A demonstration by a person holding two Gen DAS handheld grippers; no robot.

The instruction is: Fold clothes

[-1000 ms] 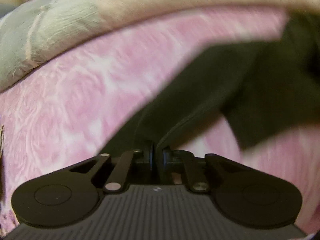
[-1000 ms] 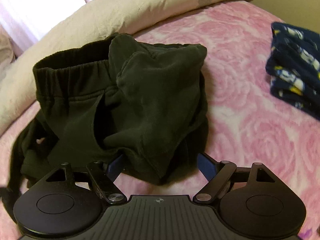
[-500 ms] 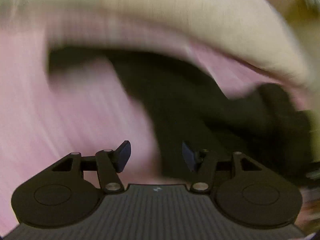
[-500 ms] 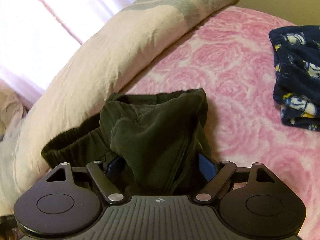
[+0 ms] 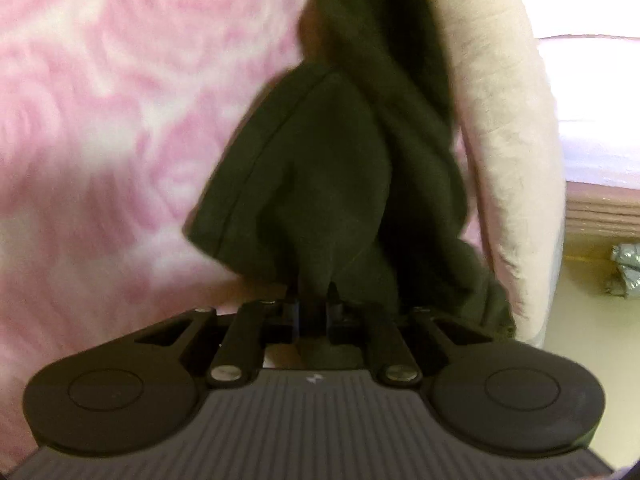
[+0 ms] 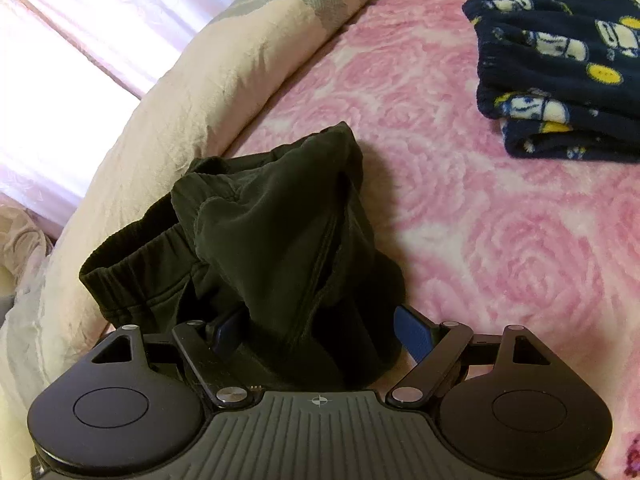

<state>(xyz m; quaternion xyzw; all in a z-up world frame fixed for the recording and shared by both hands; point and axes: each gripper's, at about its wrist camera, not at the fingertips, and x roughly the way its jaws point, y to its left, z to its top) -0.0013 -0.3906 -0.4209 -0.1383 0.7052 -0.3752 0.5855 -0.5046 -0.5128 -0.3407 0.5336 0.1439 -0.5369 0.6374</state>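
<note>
Left tool (image 5: pixel 313 298) closing on a fold of dark trousers (image 6: pixel 280 248) bunched on the pink bed (image 6: pixel 500 240), right tool (image 6: pixel 320 328) gaping wide astride them: thin pinch, could slip on lifting.

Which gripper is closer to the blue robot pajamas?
Right. The right gripper sees the folded blue pajamas across the blanket; the left gripper, closing on the black pants, doesn't.

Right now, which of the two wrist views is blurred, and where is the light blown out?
Left wrist view: motion-smeared, the pink rose blanket soft, the dark pants short on detail. Right wrist view: sharp, the pants' waistband ribbing and the folded navy fleece print clear; the curtained window at upper left is overexposed. Both show fisheye bending at the edges.
</note>
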